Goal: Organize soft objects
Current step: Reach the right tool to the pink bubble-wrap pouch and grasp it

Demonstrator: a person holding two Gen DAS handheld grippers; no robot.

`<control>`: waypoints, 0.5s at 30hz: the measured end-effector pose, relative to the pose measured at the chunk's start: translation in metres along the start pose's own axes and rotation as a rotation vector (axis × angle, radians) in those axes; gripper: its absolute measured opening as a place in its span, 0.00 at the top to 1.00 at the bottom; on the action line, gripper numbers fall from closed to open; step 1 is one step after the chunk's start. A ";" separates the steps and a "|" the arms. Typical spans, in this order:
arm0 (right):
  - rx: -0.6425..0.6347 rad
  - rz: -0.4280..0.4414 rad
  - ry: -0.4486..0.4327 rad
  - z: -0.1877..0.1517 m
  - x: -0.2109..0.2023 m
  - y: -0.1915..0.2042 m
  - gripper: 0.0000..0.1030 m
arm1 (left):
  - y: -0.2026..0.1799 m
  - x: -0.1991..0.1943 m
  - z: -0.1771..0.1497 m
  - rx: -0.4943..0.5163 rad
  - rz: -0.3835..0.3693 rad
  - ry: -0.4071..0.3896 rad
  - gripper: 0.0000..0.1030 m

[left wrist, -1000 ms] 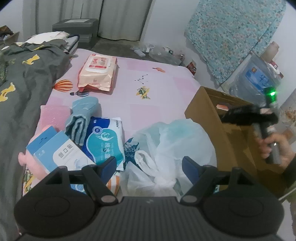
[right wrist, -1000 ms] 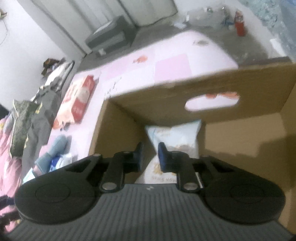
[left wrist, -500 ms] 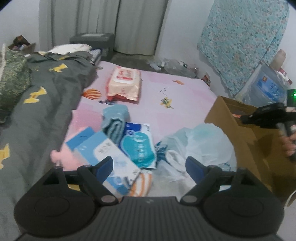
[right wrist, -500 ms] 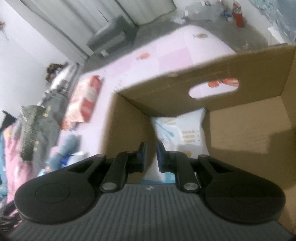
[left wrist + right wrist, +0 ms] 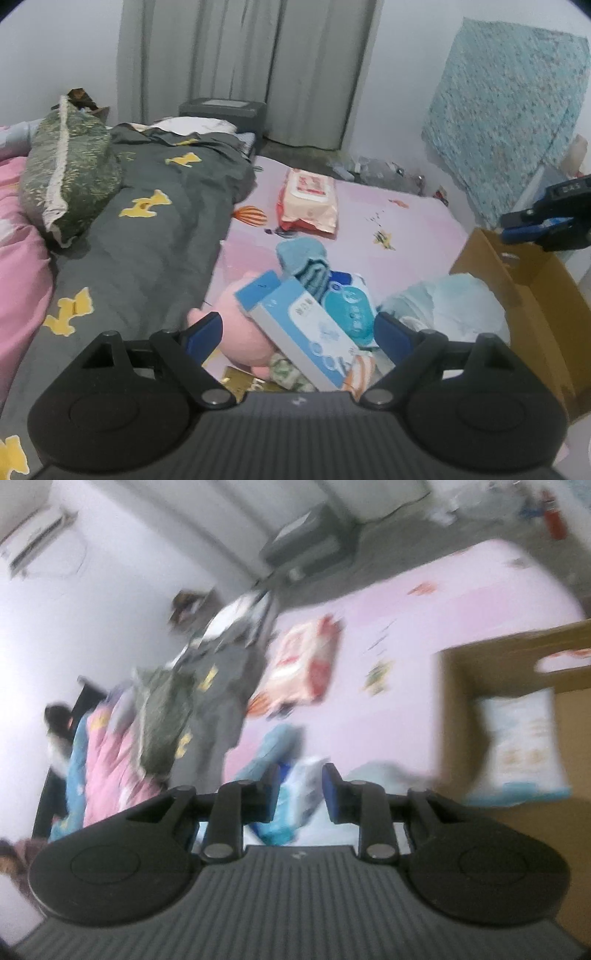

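Lower centre of left wrist view: your left gripper [image 5: 297,328] spread wide, jaws just been opening, gripping nothing; blue-white box [image 5: 306,328] and pink plush [image 5: 240,328] on bed beyond. Your right gripper [image 5: 300,794] nearly closed, narrow gap, empty. Cardboard box [image 5: 458,716] at right edge holds white pack [image 5: 521,746].

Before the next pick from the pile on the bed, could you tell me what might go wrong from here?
1. The blue-and-white box lies tilted on the pink plush toy, between the open fingers of the left gripper; closing may catch both, or the box may slip.
2. The white plastic bag sits against the cardboard box and could snag on its edge.
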State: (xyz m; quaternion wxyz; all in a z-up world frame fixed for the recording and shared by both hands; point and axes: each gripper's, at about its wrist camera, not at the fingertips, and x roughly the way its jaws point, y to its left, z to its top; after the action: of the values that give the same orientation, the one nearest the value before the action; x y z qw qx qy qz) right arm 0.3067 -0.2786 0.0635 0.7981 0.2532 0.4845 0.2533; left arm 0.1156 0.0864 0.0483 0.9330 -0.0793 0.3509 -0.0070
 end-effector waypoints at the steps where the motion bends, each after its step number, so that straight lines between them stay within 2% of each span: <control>1: -0.004 0.016 0.030 0.000 0.010 0.011 0.75 | 0.004 0.001 0.001 -0.006 0.006 -0.008 0.13; 8: -0.014 0.099 0.199 0.013 0.111 0.086 0.71 | 0.032 0.028 0.023 -0.010 0.073 0.007 0.14; 10: 0.008 0.116 0.261 0.019 0.152 0.105 0.63 | 0.039 0.039 0.028 -0.004 0.094 0.016 0.15; 12: 0.019 0.095 0.311 0.025 0.198 0.122 0.61 | 0.046 0.055 0.034 -0.005 0.111 0.043 0.18; 15: -0.014 0.010 0.361 0.031 0.262 0.140 0.61 | 0.056 0.080 0.040 -0.024 0.102 0.098 0.25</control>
State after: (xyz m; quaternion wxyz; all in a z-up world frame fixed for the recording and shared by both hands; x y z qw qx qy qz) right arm 0.4179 -0.0087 -0.0019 0.6985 0.2004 0.6168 0.3023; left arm 0.1998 0.1423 0.0176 0.9129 -0.0719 0.3997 0.0407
